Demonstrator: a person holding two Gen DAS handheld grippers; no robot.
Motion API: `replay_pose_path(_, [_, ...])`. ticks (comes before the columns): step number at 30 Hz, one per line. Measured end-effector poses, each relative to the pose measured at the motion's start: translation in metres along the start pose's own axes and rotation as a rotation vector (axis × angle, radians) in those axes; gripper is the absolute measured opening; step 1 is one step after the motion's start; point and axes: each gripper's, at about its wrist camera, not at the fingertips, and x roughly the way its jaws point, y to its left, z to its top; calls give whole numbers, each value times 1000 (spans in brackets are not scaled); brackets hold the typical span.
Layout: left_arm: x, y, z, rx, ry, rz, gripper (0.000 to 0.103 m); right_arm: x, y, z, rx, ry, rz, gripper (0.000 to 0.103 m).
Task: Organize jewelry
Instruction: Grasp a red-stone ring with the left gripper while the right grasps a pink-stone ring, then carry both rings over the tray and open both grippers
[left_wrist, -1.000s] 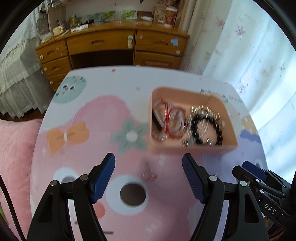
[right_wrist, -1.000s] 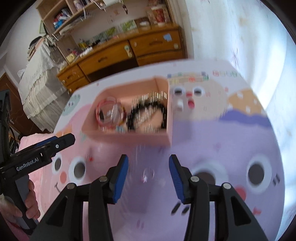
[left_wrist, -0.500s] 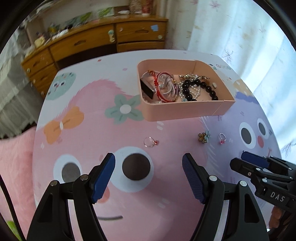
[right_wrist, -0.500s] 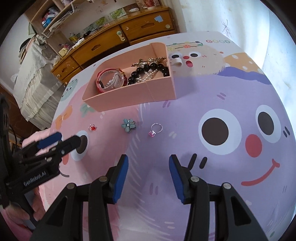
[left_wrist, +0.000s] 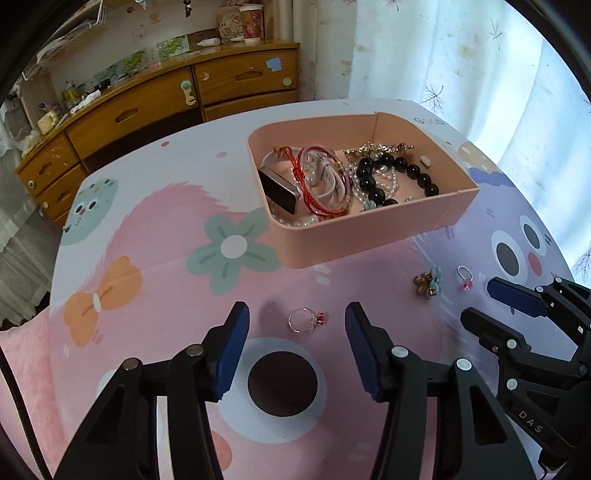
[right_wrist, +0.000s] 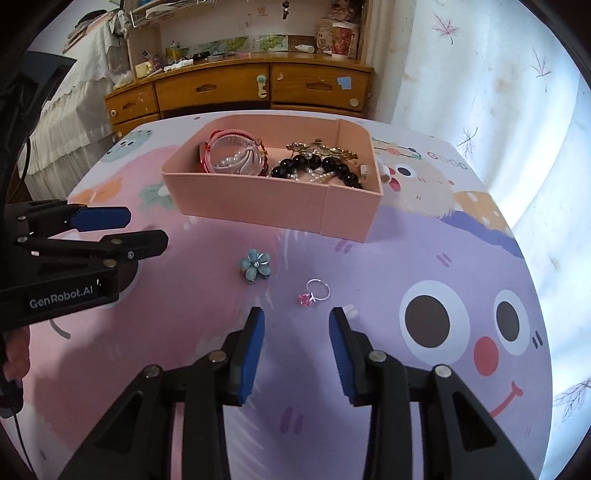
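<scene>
The left gripper (left_wrist: 297, 325) is spread wide and holds nothing, with the red-stone ring (left_wrist: 306, 320) lying flat on the counter (left_wrist: 155, 206) right between its fingertips, stone toward the right finger; the right gripper (right_wrist: 296, 325) is likewise released and empty, the pink-stone ring (right_wrist: 316, 291) just ahead of its tips. Each ring is nearest its own gripper, while the blue flower clip (right_wrist: 255, 265) lies between them, before the pink box (right_wrist: 258, 206). Only the left wrist view shows the red-stone ring; in the right wrist view the left gripper blocks that spot.
</scene>
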Motion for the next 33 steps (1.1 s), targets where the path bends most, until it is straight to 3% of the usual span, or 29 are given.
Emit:
replay_pose_path(7, [7,11,-2,-41,-3,-83,50,6,-1,2,44,3,-25,29])
replay_pose_path(9, [11,12,-2,-55,11,-93,37,9,-4,4,79,7,-27,28])
replay_pose_path(13, [11,9,-3,-37,9,-74,35,12,-7,6,107,3,-39,25])
replay_pose_path(16, [11,6,-5,-19,-2,-61,34,14,-7,9,115,-1,-37,16])
replay_pose_path(17, [11,6,-6,-13,-5,-52,31,14,-8,10,123,-1,-33,11])
replay_pose_path(19, [11,6,-7,-7,-11,-21,19,14,-9,11,142,3,-23,10])
replay_pose_path(27, [10,12,-6,-34,-12,-45,19,11,-8,15,150,2,10,10])
replay_pose_path(33, [-6,10,0,-39,-47,-51,19,-8,-4,30,124,-67,59,10])
